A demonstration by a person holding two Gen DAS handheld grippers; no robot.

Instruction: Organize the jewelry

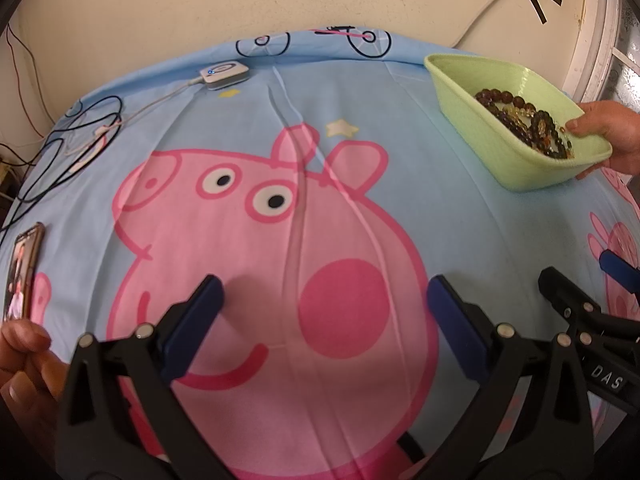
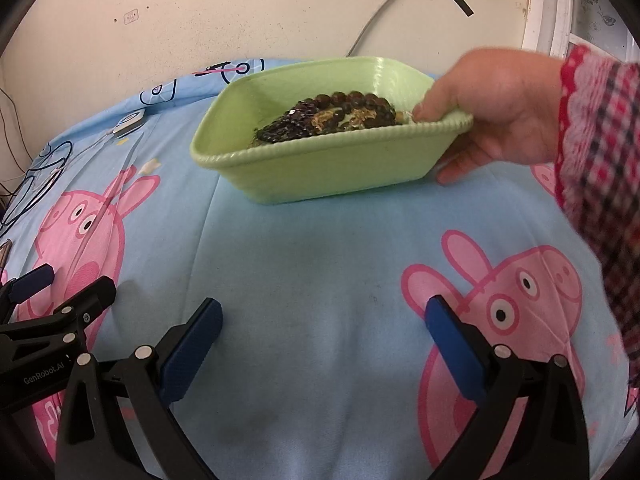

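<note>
Right wrist: tray (image 2: 320, 168) lengthwise left-right

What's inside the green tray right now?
The green tray holds a heap of beaded bracelets, dark brown and amber. A bare hand grips its right rim, thumb inside. Whatever lies under the heap, and the tray floor there, is covered.

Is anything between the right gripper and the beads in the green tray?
The sheet ahead of the right gripper lies bare. But a hand grips the green tray at its right end, thumb beside the beads.
</note>
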